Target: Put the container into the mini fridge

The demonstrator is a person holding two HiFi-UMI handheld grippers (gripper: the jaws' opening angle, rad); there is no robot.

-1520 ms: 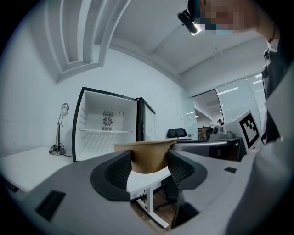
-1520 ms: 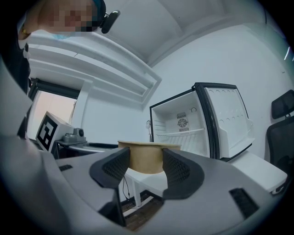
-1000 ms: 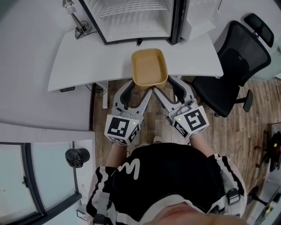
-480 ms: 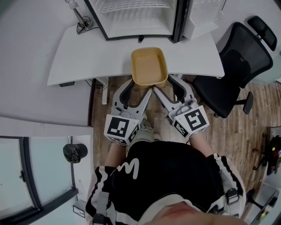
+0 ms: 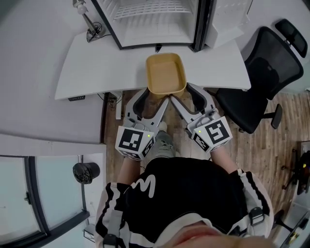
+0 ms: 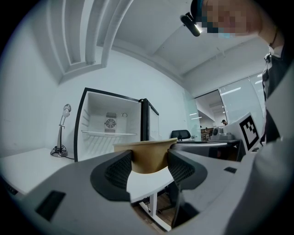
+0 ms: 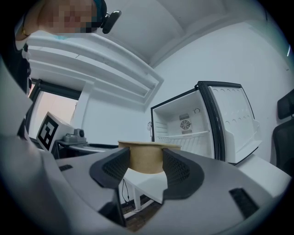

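— Our left gripper [image 6: 149, 161] has its jaws pressed onto the near left corner of the tan rectangular paperboard container [image 5: 165, 72], and our right gripper [image 7: 146, 164] pinches the near right corner the same way.

— So we hold it from both sides. Where is it?

— It is level and open side up, over the near edge of the white curved desk [image 5: 106, 68]. Its near end overhangs the wooden floor [image 5: 256, 160]. We cannot tell whether its base rests on the desktop or hangs just above it.

— And the black-framed white mini fridge [image 5: 145, 35]?

— It stands straight ahead on the far side of the desk, with its door [image 5: 220, 19] swung open to our right and the cavity facing us. A white wire shelf [image 5: 150, 7] crosses the inside. The container's far end is near the fridge's lower front edge but apart from it.

— Then we judge this to be the carrying step: the grasp is made and the container is not yet inside.

— Agreed. The next move calls for both grippers to go forward together with even pressure, so the thin wall does not slip or twist. We keep the container level, aim between the black frame sides and under the wire shelf, and open the jaws only once it rests on the fridge floor.
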